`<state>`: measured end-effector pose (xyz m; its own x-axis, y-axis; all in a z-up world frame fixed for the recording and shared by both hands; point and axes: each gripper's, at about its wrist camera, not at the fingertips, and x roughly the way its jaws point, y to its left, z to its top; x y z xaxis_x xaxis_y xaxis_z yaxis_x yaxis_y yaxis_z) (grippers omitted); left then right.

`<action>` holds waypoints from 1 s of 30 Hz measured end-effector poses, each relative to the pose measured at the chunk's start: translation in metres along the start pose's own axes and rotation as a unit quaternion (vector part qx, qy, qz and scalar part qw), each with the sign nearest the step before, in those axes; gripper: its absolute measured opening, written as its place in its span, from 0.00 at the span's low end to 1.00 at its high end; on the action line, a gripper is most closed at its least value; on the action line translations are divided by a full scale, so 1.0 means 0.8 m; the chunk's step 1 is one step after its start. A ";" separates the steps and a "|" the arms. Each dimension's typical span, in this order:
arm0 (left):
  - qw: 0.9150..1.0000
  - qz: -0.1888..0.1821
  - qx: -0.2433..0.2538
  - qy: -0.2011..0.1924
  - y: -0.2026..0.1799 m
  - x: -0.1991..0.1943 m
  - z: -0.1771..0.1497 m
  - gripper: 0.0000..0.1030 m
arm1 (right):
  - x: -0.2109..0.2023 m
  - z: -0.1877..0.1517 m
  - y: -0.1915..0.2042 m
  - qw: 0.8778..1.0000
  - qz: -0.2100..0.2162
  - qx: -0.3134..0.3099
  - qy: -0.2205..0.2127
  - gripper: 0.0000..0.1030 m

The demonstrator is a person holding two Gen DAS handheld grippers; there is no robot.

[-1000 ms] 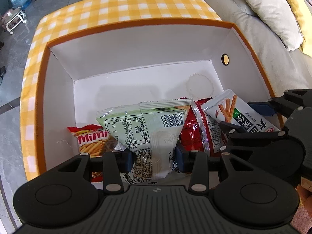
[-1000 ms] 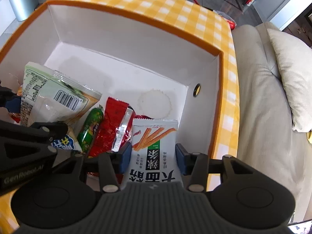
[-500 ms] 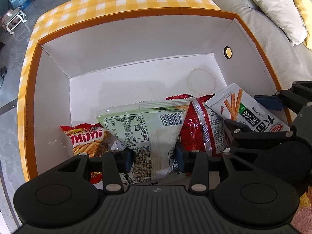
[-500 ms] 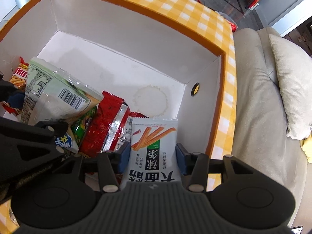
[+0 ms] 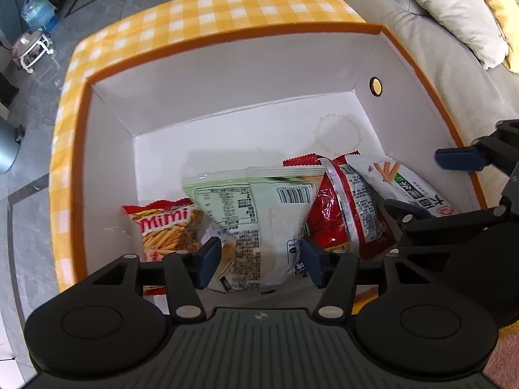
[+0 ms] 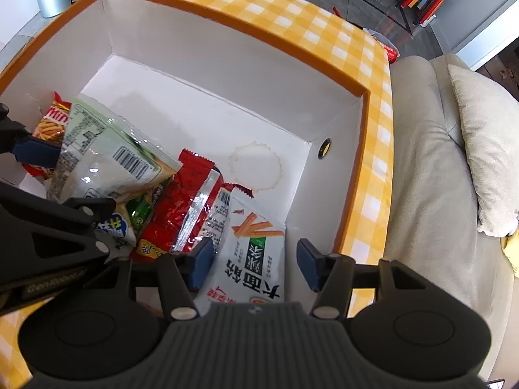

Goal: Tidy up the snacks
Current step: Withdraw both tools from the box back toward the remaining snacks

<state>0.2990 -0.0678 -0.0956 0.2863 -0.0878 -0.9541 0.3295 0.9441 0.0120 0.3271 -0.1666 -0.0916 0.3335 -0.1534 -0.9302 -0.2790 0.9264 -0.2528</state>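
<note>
Beside a beige sofa [image 6: 431, 168], a yellow-checked box [image 5: 227, 19] holds the snacks: the left gripper [image 5: 261, 261] clamps the pale green bag [image 5: 256, 220], the right gripper [image 6: 253, 264] stands parted around the white breadstick pack [image 6: 253, 259], beside the red packet [image 6: 181, 214] and the "Mimi" bag [image 5: 165, 227].

Open fingers [image 6: 306, 264] straddle packet [image 6: 249, 259] (white).
</note>
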 end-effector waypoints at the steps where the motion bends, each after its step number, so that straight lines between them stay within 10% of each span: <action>1: 1.000 0.004 0.002 -0.006 -0.001 -0.007 -0.002 0.64 | -0.004 -0.001 -0.001 1.000 -0.001 0.002 -0.002 0.60; 16: 0.994 0.026 -0.008 -0.105 0.001 -0.108 -0.051 0.68 | -0.102 -0.043 -0.016 0.990 0.067 0.075 -0.103 0.64; 30: 0.977 0.031 -0.022 -0.208 -0.017 -0.177 -0.157 0.69 | -0.193 -0.172 0.009 0.953 0.107 0.155 -0.238 0.63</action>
<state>0.1415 -0.0282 0.0015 0.6481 -0.1426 -0.7481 0.2637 0.9636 0.0448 0.1497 -0.1839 0.0135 0.6904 0.1559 -0.7065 -0.1320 0.9873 0.0889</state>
